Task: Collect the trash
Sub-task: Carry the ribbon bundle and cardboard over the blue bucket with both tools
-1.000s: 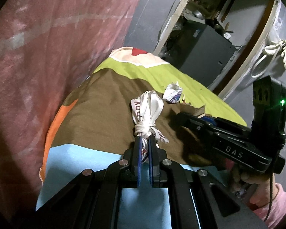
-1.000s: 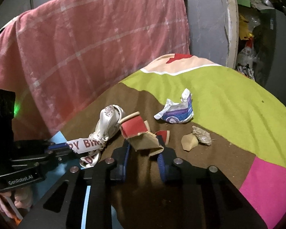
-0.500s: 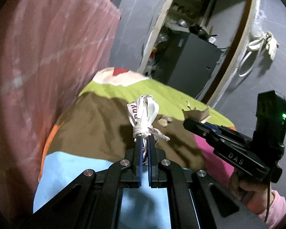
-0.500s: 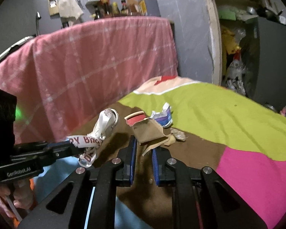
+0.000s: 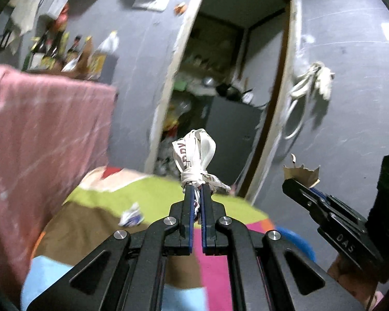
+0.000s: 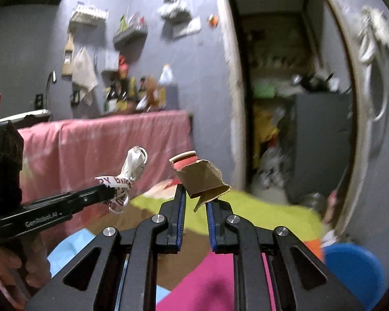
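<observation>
My left gripper (image 5: 197, 190) is shut on a knotted white ribbon with red letters (image 5: 194, 155) and holds it up in the air; it also shows in the right wrist view (image 6: 128, 173). My right gripper (image 6: 195, 199) is shut on a torn brown and red cardboard piece (image 6: 201, 178), lifted above the bed; the cardboard shows at the right of the left wrist view (image 5: 302, 173). A crumpled white and blue wrapper (image 5: 131, 216) lies on the bedspread.
A multicoloured bedspread (image 5: 153, 197) covers the bed below. A pink blanket (image 5: 39, 142) hangs at the left. An open doorway (image 5: 225, 108) with clutter is ahead. A blue round object (image 6: 355, 267) sits low at the right.
Both grippers have risen and tilted up from the bed with their trash. The view now faces the wall and doorway; the bed has dropped low in both views.
</observation>
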Demonstrator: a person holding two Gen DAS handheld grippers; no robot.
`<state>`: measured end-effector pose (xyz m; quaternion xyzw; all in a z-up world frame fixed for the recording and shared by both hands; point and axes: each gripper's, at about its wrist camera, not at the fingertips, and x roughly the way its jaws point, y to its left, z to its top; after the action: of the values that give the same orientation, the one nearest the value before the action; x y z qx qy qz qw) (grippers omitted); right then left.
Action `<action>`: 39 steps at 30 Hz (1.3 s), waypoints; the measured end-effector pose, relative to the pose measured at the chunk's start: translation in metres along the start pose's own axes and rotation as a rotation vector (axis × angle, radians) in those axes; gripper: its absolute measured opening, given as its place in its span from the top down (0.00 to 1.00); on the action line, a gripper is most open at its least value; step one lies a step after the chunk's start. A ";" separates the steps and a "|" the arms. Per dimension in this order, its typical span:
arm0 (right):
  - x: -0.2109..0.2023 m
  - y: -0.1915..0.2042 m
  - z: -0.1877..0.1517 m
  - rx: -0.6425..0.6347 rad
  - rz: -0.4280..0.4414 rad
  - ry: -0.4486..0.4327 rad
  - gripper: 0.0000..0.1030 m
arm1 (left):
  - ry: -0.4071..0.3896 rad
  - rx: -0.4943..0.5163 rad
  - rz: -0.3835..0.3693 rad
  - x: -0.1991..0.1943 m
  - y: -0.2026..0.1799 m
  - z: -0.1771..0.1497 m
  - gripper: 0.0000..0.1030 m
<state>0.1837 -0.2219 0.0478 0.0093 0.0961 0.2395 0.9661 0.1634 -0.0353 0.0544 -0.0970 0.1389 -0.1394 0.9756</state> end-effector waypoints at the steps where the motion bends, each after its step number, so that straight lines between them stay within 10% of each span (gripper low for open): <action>1: -0.010 -0.005 0.004 -0.006 -0.025 -0.023 0.87 | -0.017 0.005 -0.018 0.003 -0.011 0.003 0.98; 26: -0.110 -0.137 -0.021 -0.047 -0.531 -0.168 0.87 | -0.083 0.104 -0.213 0.087 -0.168 -0.024 0.98; 39: -0.110 -0.174 -0.054 0.002 -0.580 -0.155 0.87 | 0.007 0.163 -0.215 0.137 -0.194 -0.060 0.98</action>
<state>0.1588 -0.4282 0.0040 0.0005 0.0209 -0.0481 0.9986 0.2247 -0.2686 0.0089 -0.0313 0.1193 -0.2545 0.9592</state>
